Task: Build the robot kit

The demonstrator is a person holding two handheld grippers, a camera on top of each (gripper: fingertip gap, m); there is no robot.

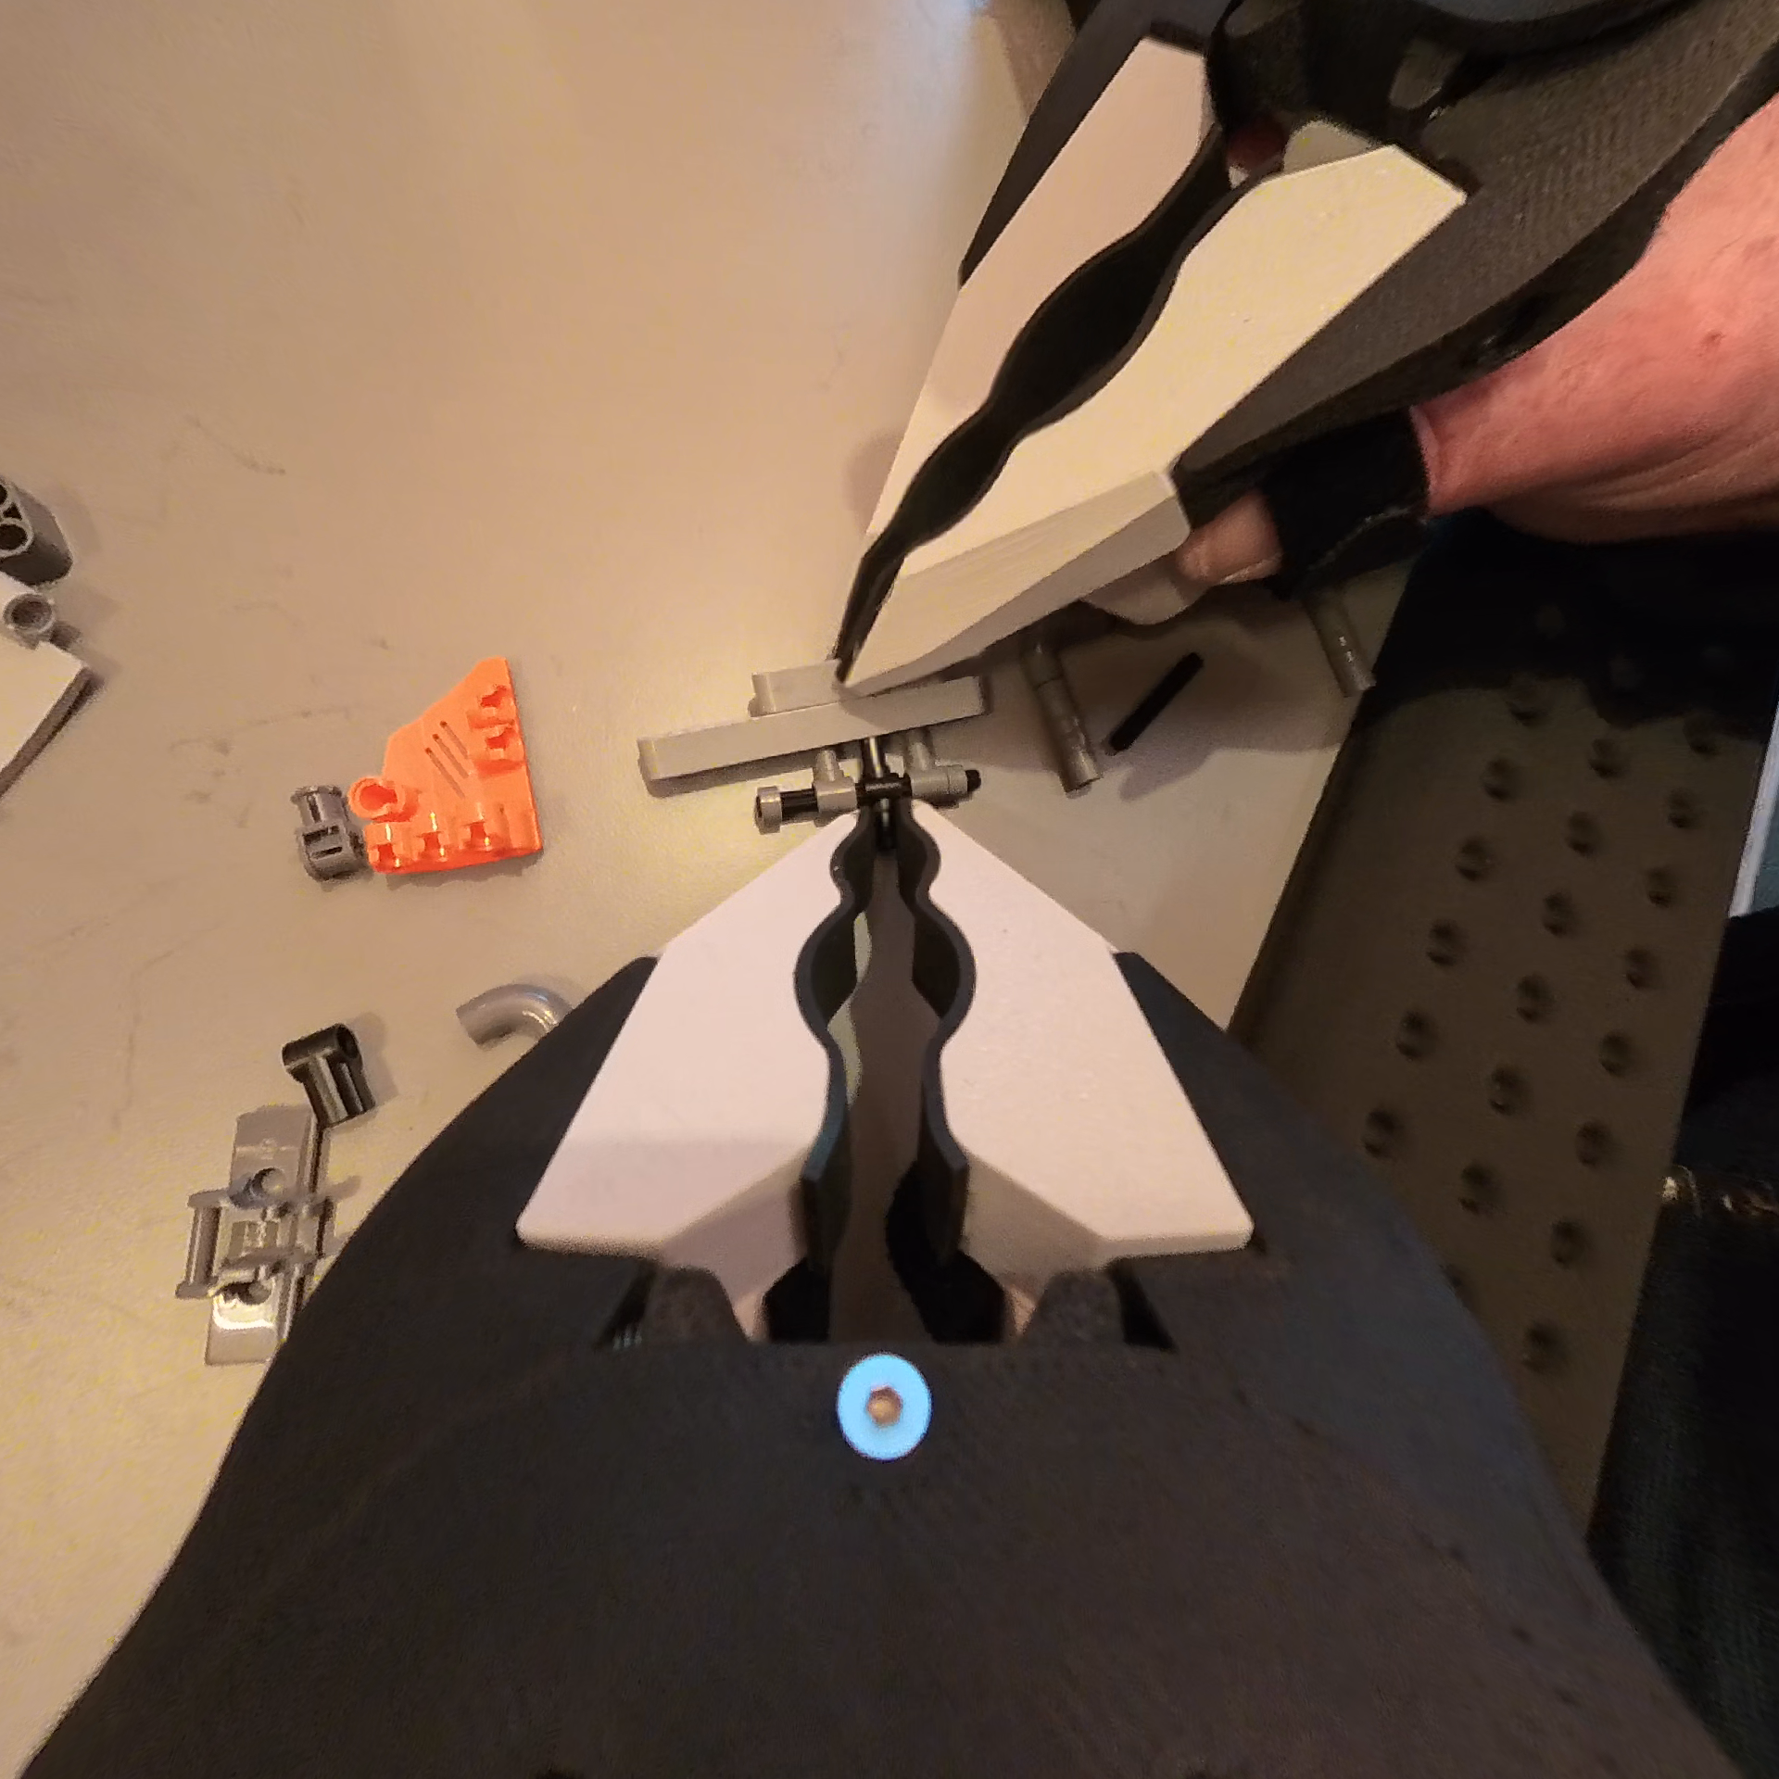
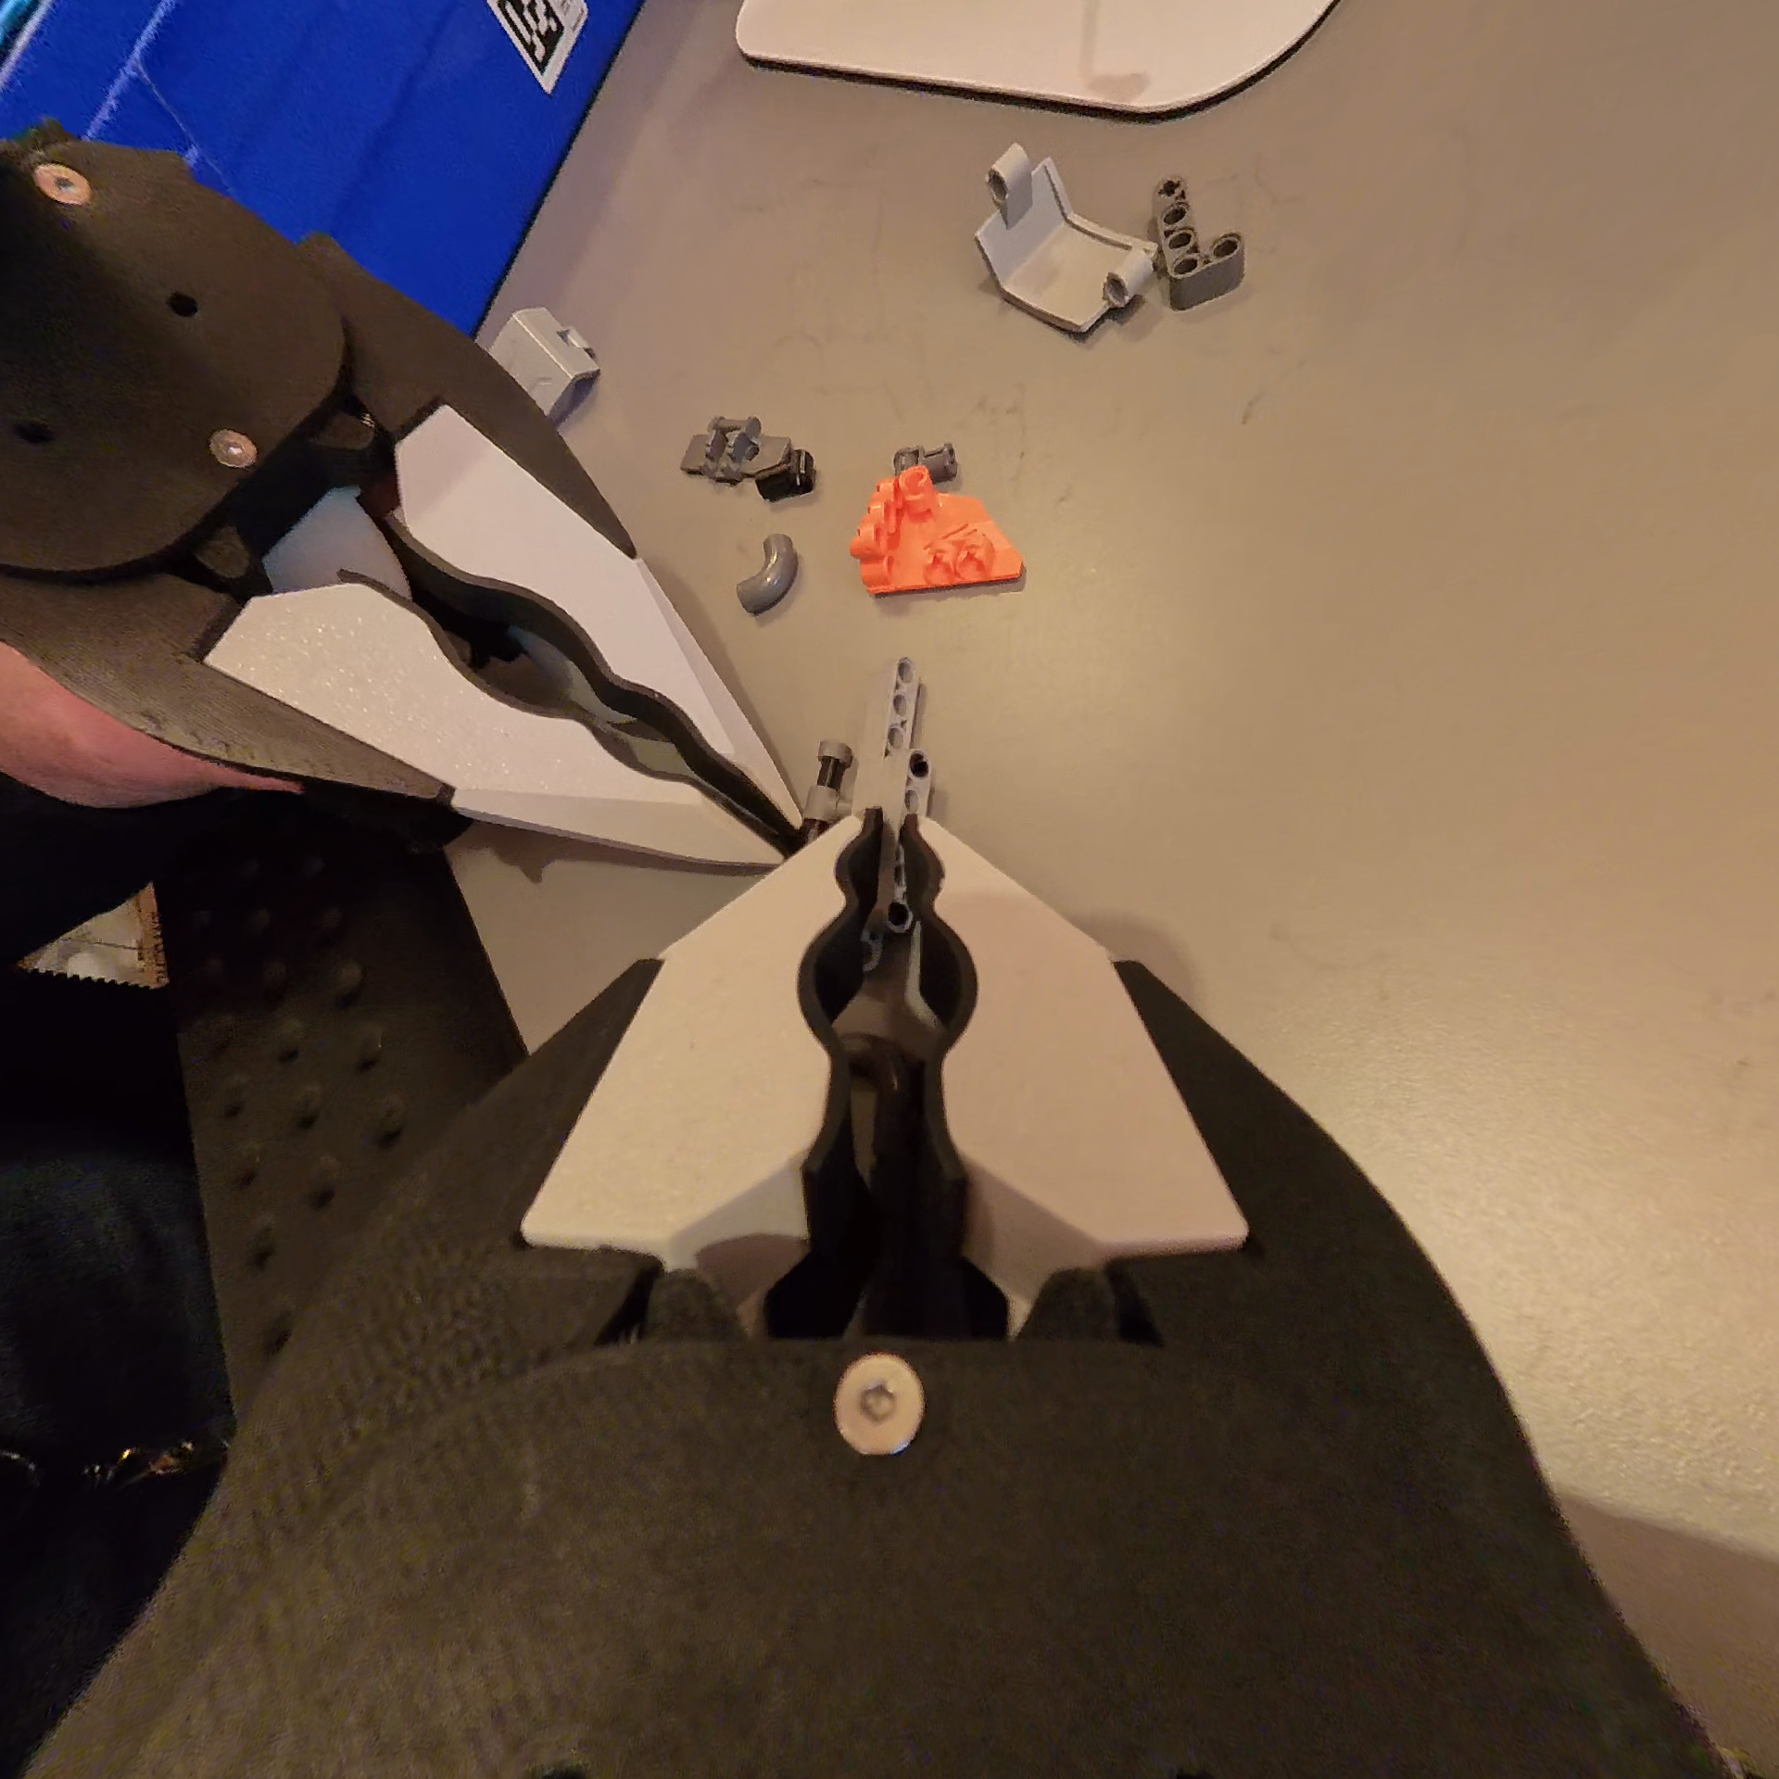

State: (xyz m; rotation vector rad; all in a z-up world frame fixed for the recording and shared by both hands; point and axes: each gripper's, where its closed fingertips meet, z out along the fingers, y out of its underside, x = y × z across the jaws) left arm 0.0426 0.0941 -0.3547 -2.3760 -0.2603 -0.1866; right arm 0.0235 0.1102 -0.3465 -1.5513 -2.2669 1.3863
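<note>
Grey beam assembly [image 1: 818, 736] sits mid-frame on the worktop [image 1: 481, 337], long axis running left-right in the left wrist view, black axle [image 1: 871, 791] with grey connectors along its near edge. Left gripper [image 1: 881, 833] is clamped on a black pin at that axle, fingers pinched together. Right gripper [image 1: 852, 664] is clamped on the beam's top from upper right; in its own view the beam [image 2: 895, 712] points straight away. Loose around: orange panel [image 1: 452, 775], grey elbow [image 1: 505, 1011], black connector [image 1: 332, 1069]; perforated black mat [image 1: 1540, 963] at right.
</note>
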